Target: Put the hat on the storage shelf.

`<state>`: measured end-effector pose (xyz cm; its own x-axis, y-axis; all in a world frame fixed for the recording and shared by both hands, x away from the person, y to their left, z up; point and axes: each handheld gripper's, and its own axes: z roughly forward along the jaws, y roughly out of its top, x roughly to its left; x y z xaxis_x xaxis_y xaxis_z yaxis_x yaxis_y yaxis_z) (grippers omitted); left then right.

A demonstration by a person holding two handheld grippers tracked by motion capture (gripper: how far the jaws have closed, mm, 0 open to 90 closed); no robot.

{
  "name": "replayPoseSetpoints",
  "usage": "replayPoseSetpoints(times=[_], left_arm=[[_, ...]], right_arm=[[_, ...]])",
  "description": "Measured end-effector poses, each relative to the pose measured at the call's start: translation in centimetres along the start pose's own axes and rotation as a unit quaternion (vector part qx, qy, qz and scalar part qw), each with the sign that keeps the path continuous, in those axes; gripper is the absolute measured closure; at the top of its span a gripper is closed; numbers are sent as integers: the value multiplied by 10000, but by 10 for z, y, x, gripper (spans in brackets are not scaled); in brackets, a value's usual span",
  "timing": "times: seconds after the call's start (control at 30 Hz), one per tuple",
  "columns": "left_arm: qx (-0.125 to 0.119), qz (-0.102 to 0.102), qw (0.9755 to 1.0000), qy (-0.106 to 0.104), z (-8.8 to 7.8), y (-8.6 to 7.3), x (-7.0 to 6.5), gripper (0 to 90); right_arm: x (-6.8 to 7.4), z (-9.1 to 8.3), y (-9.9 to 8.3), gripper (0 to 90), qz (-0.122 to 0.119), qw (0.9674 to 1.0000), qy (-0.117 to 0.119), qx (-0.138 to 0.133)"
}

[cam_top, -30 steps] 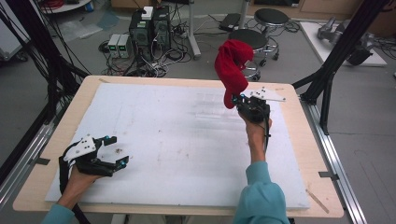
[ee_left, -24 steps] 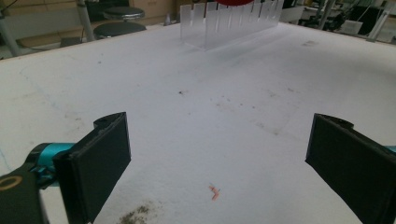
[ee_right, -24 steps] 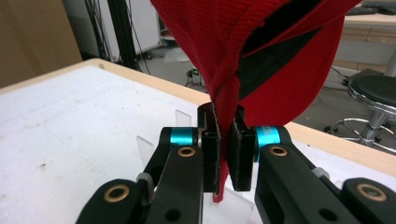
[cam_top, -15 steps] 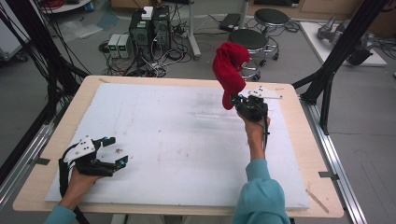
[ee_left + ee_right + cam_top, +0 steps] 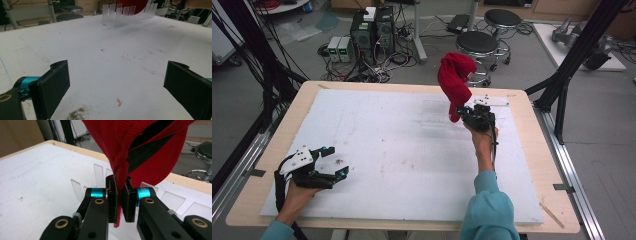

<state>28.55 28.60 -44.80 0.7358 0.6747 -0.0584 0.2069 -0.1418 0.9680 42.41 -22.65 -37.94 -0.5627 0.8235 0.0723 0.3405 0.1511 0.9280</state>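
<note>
The right gripper (image 5: 472,114) is held up above the far right part of the white board (image 5: 402,150) that covers the bench (image 5: 532,165), its jaws clenched on a fold of a red cloth cap (image 5: 455,80). In the right gripper view the pads pinch a narrow edge of the red fabric (image 5: 140,147) between them, with a short tip of it poking out below, while the rest of the cap billows above the jaws, showing a dark lining at an opening. In the high view the cap stands clear of the board, rising up and away from the gripper toward the far edge of the bench. A clear acrylic rack (image 5: 100,178) with upright slotted dividers stands on the board just beyond the right gripper (in the left gripper view it sits at the far end of the board, with the red cap behind it). The left gripper (image 5: 328,162) rests low near the board's near left corner, its jaws released and spread wide, with nothing between them but bare, slightly stained board.
</note>
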Motion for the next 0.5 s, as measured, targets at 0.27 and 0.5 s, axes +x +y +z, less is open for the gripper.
replayPoseSetpoints(times=[0.27, 0.5], left_arm=[[-37, -44, 10000, 42, 0, 0, 0, 68], [-143, -68, 9998, 94, -3, -1, 0, 68]], right_arm=[[4, -4, -4, 602, -265, 9992, -185, 230], [1, -22, -5, 301, -151, 9986, -488, 167]])
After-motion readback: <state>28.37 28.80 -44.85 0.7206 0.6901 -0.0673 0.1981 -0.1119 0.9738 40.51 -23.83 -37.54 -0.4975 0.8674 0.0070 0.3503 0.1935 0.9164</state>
